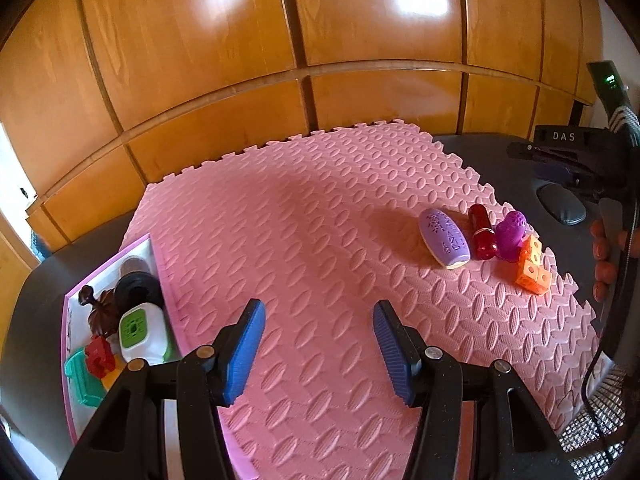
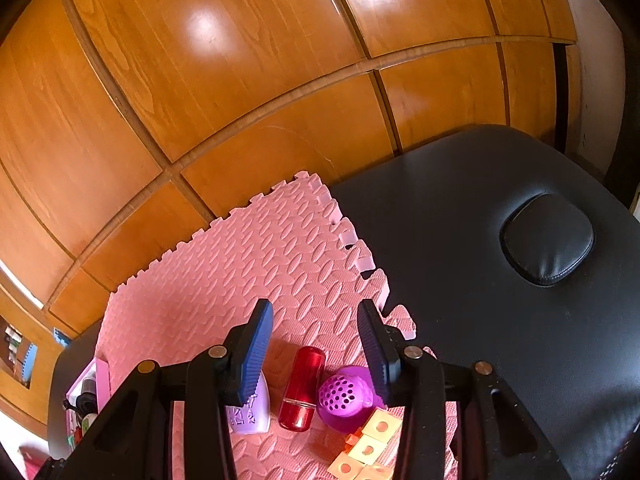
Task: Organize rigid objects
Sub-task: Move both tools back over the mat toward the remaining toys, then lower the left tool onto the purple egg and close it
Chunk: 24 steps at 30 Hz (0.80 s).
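Observation:
On the pink foam mat [image 1: 304, 216] lie a lilac oval case [image 1: 444, 238], a red cylinder [image 1: 483, 231], a purple perforated toy [image 1: 511, 233] and orange cubes [image 1: 532, 266]. My left gripper [image 1: 319, 350] is open and empty over the mat's near middle, well left of them. My right gripper [image 2: 316, 354] is open and empty, hovering just above the red cylinder [image 2: 301, 388], with the lilac case [image 2: 250, 410] at its left finger and the purple toy [image 2: 344, 396] at its right finger. Orange cubes [image 2: 368, 450] lie below.
A white tray with pink rim [image 1: 154, 252] at the mat's left edge holds several small objects, among them a green-and-white device [image 1: 140, 330]. The mat lies on a black padded table [image 2: 500, 280]. Wooden cabinet doors [image 1: 280, 60] stand behind. The right gripper's body [image 1: 580, 160] shows at far right.

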Motion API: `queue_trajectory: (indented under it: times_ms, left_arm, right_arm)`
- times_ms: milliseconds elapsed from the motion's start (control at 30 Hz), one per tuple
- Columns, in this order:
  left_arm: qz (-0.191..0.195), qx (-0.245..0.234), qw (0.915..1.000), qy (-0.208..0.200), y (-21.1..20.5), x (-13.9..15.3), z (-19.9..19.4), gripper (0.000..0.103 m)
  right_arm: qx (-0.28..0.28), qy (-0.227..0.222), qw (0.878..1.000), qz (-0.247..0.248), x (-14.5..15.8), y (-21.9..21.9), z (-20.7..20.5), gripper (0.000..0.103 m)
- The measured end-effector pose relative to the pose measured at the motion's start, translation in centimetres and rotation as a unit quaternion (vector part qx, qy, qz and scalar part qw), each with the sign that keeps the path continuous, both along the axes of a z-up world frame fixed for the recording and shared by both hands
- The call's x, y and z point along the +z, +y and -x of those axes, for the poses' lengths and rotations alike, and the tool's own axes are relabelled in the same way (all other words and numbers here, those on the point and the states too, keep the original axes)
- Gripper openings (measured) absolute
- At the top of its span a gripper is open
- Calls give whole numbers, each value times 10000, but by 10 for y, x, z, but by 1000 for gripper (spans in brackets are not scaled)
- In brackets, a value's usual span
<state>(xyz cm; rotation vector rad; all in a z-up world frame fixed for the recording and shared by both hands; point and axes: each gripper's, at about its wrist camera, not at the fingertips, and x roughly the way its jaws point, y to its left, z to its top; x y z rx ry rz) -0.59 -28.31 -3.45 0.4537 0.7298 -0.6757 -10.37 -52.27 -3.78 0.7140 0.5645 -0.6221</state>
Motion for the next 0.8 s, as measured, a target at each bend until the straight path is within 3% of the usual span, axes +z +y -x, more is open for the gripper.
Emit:
queue_trajectory:
  times_ms: [500, 800]
  left_arm:
    - [-55, -126, 9997, 197, -25, -9, -4, 57]
    - [22, -207, 9988, 440, -45, -15, -7, 63]
  right_arm:
    - [-55, -65, 9999, -125, 2, -3, 3, 44]
    - [-96, -108, 9998, -164, 3, -4, 6, 44]
